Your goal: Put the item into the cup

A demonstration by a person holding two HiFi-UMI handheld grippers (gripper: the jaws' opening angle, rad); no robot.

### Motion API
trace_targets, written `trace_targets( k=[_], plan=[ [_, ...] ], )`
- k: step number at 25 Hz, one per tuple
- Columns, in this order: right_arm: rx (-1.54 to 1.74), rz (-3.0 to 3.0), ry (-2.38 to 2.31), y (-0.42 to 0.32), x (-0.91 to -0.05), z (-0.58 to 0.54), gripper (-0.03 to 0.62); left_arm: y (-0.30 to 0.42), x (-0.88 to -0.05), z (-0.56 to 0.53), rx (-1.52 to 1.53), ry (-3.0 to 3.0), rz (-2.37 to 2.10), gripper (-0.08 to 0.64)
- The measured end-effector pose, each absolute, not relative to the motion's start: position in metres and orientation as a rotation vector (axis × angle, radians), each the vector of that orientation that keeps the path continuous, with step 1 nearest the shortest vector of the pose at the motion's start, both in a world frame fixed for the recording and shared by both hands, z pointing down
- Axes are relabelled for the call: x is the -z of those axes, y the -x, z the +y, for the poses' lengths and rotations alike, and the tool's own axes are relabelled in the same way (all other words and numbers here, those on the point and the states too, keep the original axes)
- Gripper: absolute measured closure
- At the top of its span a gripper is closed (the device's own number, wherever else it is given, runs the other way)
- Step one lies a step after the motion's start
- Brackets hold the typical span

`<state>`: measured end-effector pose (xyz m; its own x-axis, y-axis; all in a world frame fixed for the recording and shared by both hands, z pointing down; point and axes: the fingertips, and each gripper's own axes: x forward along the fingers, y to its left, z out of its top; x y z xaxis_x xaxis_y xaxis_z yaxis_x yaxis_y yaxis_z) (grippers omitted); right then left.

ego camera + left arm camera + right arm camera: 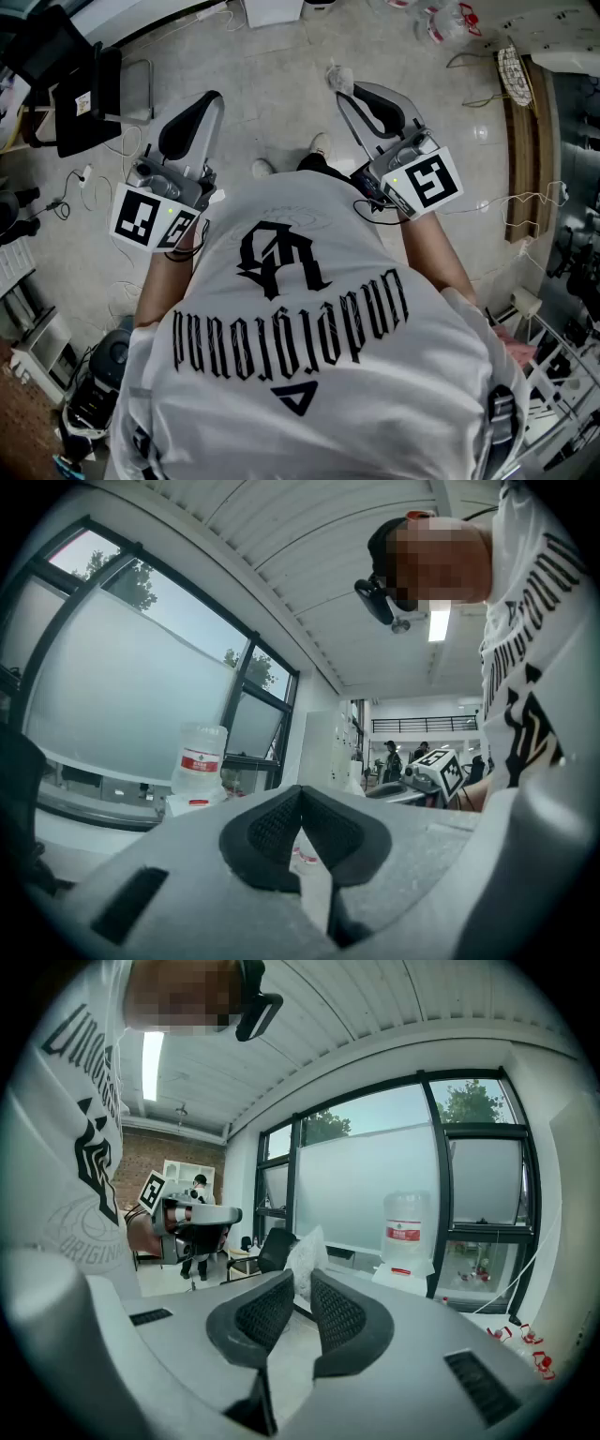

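Note:
No cup and no item shows in any view. I stand on a grey floor (272,75) with both grippers held out in front of a white printed shirt (300,319). My left gripper (215,96) points away from me, its dark pads touching at the tips with nothing between them (300,791). My right gripper (343,93) points forward too; its pads stand a narrow slit apart and hold nothing (301,1279). Each gripper view shows the other gripper off to the side: the right one's marker cube (441,769) and the left gripper's body (192,1215).
A black chair (66,84) and cables lie on the floor at the left. A long wooden piece (520,141) and racks stand at the right. A water bottle (405,1232) sits by the windows, and a white bag (305,1258) lies beyond the right jaws.

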<state>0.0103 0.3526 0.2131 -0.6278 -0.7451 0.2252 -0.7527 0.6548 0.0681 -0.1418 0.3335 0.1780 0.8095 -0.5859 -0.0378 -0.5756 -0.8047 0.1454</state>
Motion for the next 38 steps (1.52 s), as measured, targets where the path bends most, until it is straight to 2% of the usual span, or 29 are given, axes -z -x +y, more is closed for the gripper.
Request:
trace_targets(
  k=[8, 25, 38],
  plan=[
    [-0.06, -2.647, -1.222, -0.048, -0.214, 0.329, 0.529, 0.107, -0.178, 0.309, 0.097, -2.853, -0.942, 0.546],
    [0.005, -2.697, -1.059, -0.17, -0.222, 0.267, 0.529, -0.014, -0.184, 0.253, 0.072, -2.797, -1.111, 0.545],
    [0.018, -2.724, -0.986, -0.169, -0.23, 0.235, 0.529, -0.02, -0.203, 0.221, 0.047, -2.741, -1.147, 0.546]
  ],
)
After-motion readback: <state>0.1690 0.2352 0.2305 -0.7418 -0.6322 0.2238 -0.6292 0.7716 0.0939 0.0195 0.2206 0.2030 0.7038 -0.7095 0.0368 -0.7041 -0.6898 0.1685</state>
